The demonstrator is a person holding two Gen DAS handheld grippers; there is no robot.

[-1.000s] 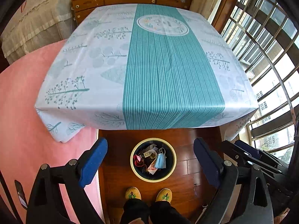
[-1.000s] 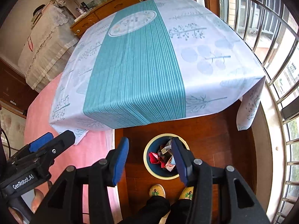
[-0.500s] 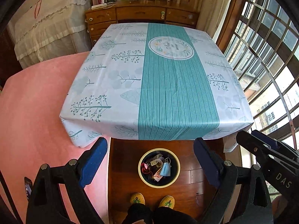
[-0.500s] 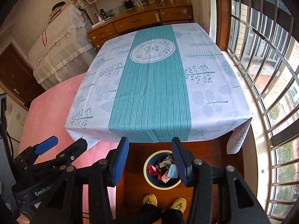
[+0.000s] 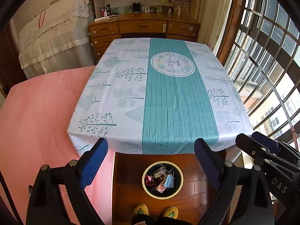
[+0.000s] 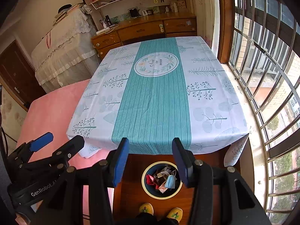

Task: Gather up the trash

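We hold both claws high and tilted downward over the near edge of the counter [image 5: 187, 97], side by side. Our left claw [image 5: 150, 161] is spread wide with nothing between its blue pads [image 5: 93, 161]. Our right claw [image 6: 151, 161] is partly spread, also empty. The trash [image 5: 161, 178], a blue face mask [image 6: 169, 181] among wrappers and red scraps, lies in the round bin [image 5: 181, 176] on the wooden floor [image 5: 127, 168], just in front of our yellow slippers [image 6: 146, 208]. The teal-striped tablecloth [image 6: 153, 101] covers the counter.
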